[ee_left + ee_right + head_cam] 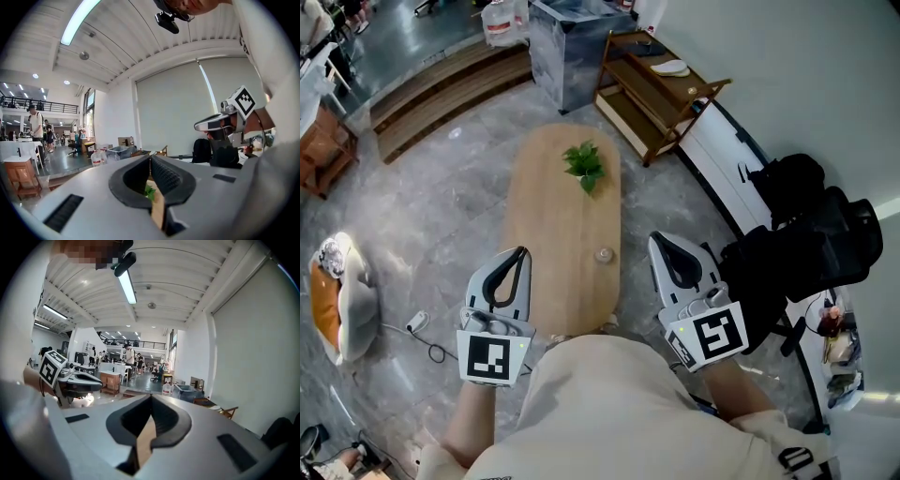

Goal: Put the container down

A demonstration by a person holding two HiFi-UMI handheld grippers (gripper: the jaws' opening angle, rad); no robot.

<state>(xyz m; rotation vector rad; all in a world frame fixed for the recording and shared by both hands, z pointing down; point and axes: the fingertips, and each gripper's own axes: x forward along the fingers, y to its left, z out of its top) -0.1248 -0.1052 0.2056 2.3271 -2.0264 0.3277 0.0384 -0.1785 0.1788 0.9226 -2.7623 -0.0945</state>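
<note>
Both grippers shut & empty; container sits on the table.

Left gripper [521, 253] [150, 159]: jaws pressed together tip to tip, nothing btwn them. Right gripper [657, 240] [151, 398]: same, jaws fully closed, holding nothing. Small round pale-tan container [603, 255] rests on the oval light-wood tabletop [553, 216], ahead of & btwn the two grippers, nearer the right one, touching neither. It's tiny in the head view: a squat roundish shape, colour close to the wood; lid & material can't be made out. Small green leafy plant [584, 167] stands farther out on the same top, beyond the container, well ahead of both sets of tips.
</note>
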